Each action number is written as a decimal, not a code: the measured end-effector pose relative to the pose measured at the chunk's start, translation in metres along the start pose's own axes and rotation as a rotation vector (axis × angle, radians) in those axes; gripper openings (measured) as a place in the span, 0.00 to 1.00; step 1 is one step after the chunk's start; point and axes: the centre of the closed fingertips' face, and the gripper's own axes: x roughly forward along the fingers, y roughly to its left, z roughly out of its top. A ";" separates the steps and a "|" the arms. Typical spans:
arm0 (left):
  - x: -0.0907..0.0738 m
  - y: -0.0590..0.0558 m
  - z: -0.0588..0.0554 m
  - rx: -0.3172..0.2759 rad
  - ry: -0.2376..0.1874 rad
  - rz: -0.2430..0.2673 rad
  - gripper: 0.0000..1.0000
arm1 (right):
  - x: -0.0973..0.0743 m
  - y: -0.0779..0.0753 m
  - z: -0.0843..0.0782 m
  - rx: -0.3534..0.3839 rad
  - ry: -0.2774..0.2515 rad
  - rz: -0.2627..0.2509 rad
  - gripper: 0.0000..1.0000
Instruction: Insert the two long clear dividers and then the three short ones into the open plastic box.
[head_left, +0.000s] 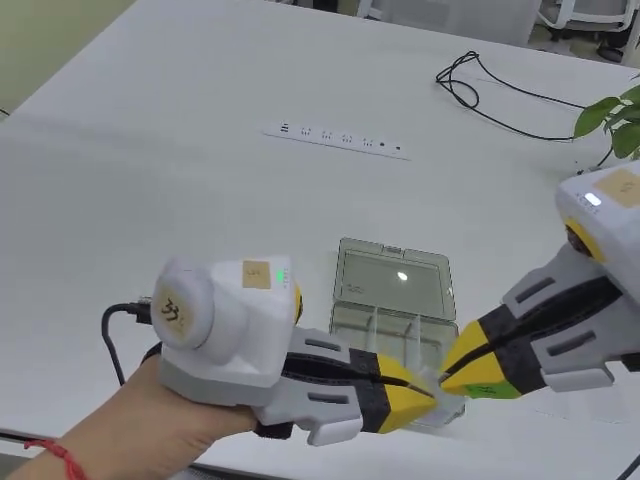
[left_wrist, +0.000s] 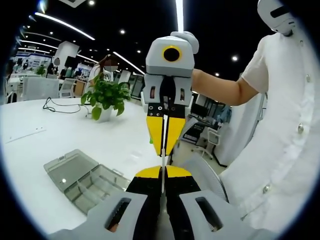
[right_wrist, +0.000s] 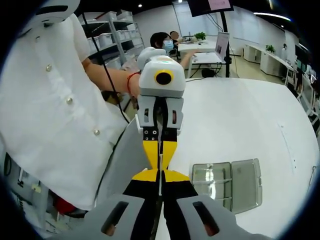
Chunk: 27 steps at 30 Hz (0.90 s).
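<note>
Evidently the left gripper (head_left: 421, 396) and right gripper (head_left: 453, 376) both pinched one clear divider (left_wrist: 163, 161), jaws almost closed, at lower right over the box (head_left: 346, 318). Uneven release could have twisted or dropped it.

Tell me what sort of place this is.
Most likely an open-plan office or lab workspace. There is a large white table with a power strip on it, a potted plant, shelves of storage bins, and a laptop on a far desk.
</note>
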 end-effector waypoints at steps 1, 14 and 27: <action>0.000 0.000 0.000 0.001 0.000 0.002 0.00 | 0.000 0.000 0.000 0.001 0.000 0.000 0.03; -0.006 0.006 -0.005 -0.017 0.001 0.037 0.00 | 0.000 -0.004 0.003 0.002 -0.006 -0.010 0.03; -0.031 0.026 -0.018 -0.039 0.016 0.136 0.02 | -0.015 -0.023 0.009 0.027 -0.061 -0.086 0.03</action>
